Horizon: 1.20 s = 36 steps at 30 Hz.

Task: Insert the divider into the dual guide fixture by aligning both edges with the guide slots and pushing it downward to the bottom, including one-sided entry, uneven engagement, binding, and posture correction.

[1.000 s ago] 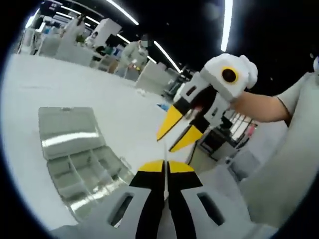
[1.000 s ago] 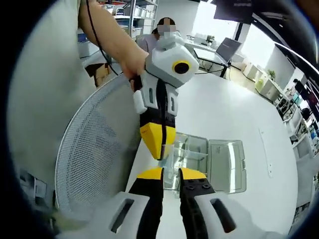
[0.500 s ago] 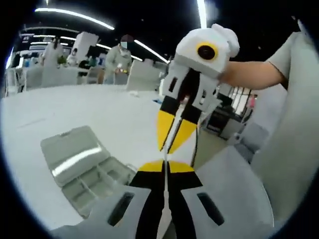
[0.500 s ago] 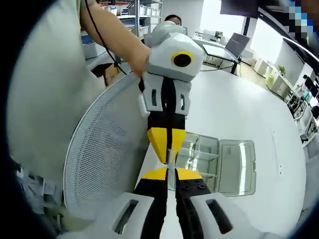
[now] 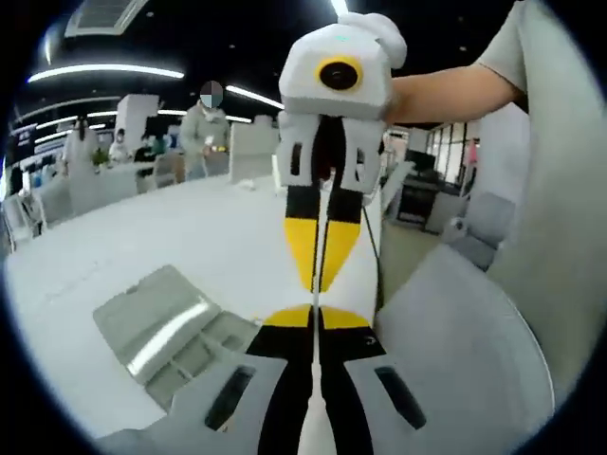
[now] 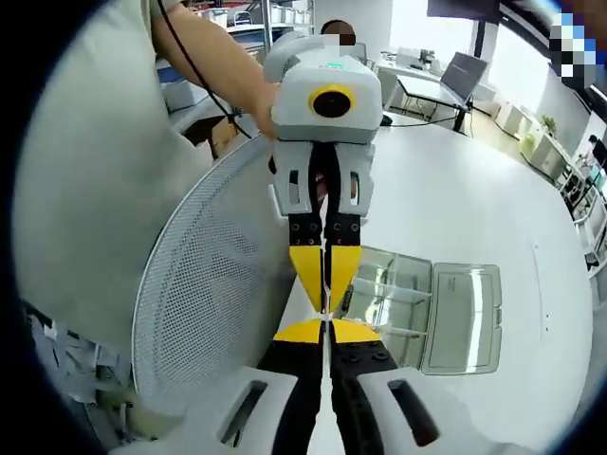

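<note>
Left gripper view: the left gripper (image 5: 316, 313) rises from the bottom centre, its yellow-tipped jaws pressed together on the edge of a thin clear divider (image 5: 314, 379), seen edge-on as a pale line between them. Directly above, tip to tip, the right gripper (image 5: 321, 284) points down from the top centre, its jaws drawn together on the same line; a forearm (image 5: 446, 90) enters from the upper right. The open clear compartment box (image 5: 175, 336) lies on the white table (image 5: 114, 256) at lower left, apart from both grippers. A mesh chair back (image 5: 465, 341) fills the lower right.

Right gripper view: the right gripper (image 6: 326, 327) rises at bottom centre with its jaws closed narrow, meeting the left gripper (image 6: 325, 303), which descends from the upper centre, jaws likewise together. The divider (image 6: 327, 284) shows only as a faint sliver between the tips. The compartment box (image 6: 427, 313) lies behind and to the right of them, lid open, beside the chair back (image 6: 209, 294) at left.
</note>
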### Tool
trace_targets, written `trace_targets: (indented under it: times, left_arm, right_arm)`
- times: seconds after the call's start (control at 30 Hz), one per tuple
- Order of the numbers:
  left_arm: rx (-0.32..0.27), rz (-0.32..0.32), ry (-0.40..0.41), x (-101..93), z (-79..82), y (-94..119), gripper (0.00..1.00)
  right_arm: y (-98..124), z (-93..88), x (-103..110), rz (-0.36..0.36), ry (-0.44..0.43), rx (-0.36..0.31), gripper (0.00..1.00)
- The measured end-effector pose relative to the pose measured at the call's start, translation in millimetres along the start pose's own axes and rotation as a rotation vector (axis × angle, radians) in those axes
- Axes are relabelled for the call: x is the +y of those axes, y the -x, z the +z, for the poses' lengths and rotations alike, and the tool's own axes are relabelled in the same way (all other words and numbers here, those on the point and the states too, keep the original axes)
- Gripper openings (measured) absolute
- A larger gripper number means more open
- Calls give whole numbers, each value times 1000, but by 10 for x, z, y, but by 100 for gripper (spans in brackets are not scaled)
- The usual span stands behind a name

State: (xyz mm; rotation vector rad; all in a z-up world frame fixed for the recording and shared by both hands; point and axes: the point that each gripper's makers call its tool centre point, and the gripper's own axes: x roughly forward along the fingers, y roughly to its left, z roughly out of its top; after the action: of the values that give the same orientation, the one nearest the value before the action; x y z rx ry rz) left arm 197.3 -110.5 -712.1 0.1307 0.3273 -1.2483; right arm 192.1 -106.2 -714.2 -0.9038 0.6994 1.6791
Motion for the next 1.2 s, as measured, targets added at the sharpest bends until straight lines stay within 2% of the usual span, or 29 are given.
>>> trace_targets:
  times: [0.4, 0.67, 0.8, 0.9, 0.97, 1.03, 1.17, 1.2]
  left_arm:
    - [48, -3, -117, -53, -1, -30, 0]
    - [22, 0, -64, 5, 13, 3, 0]
    - [2, -15, -3, 4, -4, 12, 0]
    - [6, -13, 3, -10, -9, 8, 3]
    - [27, 12, 46, 16, -58, 13, 6]
    - [26, 14, 41, 30, -79, 31, 11]
    - [31, 22, 25, 35, -70, 63, 8]
    - [32, 26, 17, 35, -52, 66, 8]
  right_arm:
    - [-44, -32, 18, 13, -45, 56, 0]
    - [-19, 4, -1, 26, -158, 61, 0]
    - [-23, 9, 9, 50, -236, 59, 0]
    - [-38, 9, 27, 65, -270, 67, 0]
    - [-35, 41, 14, 70, -332, 51, 0]
    - [-14, 57, -4, 80, -392, 43, 0]
    - [-3, 68, -16, 93, -462, 44, 0]
    - [4, 75, -24, 91, -507, 39, 0]
